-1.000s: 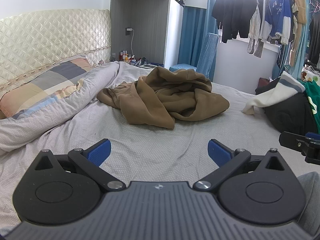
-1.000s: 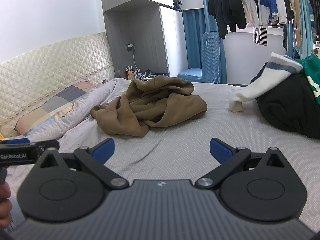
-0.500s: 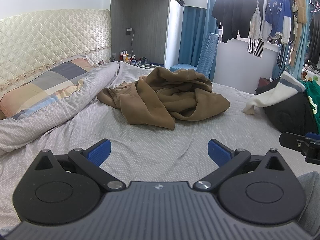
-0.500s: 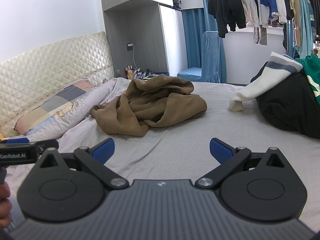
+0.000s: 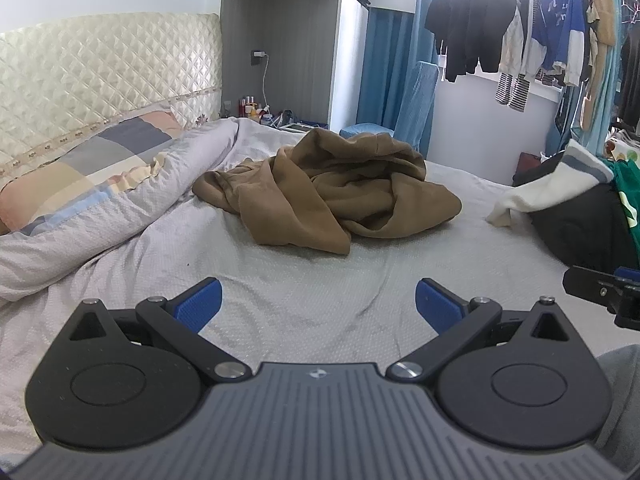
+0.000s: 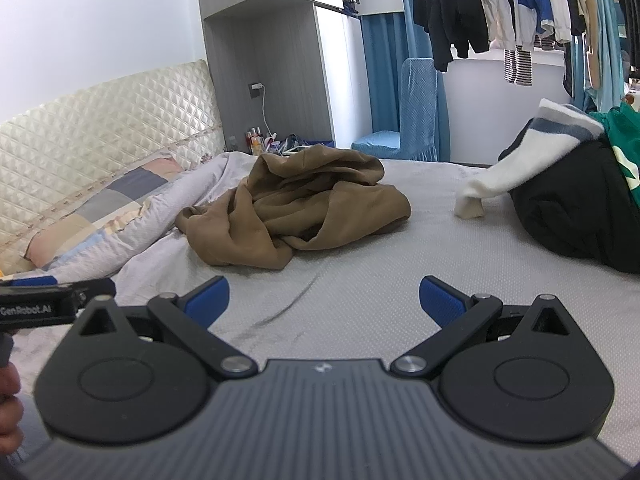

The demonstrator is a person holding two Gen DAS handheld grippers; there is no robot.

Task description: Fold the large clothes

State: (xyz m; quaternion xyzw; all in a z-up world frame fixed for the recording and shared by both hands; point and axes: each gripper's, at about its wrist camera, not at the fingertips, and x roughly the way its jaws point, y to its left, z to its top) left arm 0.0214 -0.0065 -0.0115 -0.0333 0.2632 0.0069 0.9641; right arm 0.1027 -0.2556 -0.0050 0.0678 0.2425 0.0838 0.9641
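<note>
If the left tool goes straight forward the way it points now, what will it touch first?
Probably the brown garment. The left tool is open and empty above the bare bed sheet, with the crumpled heap straight ahead. If it points slightly down, it could meet the sheet first; depth is unclear.

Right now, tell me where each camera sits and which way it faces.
Left wrist: on the left tongs, low over the bed, facing the brown garment; the right tongs' tip shows at right.
Right wrist: on the right tongs, facing the same garment; the left tongs and a hand show at left.
Shared: garment, headboard, black clothes pile.
</note>
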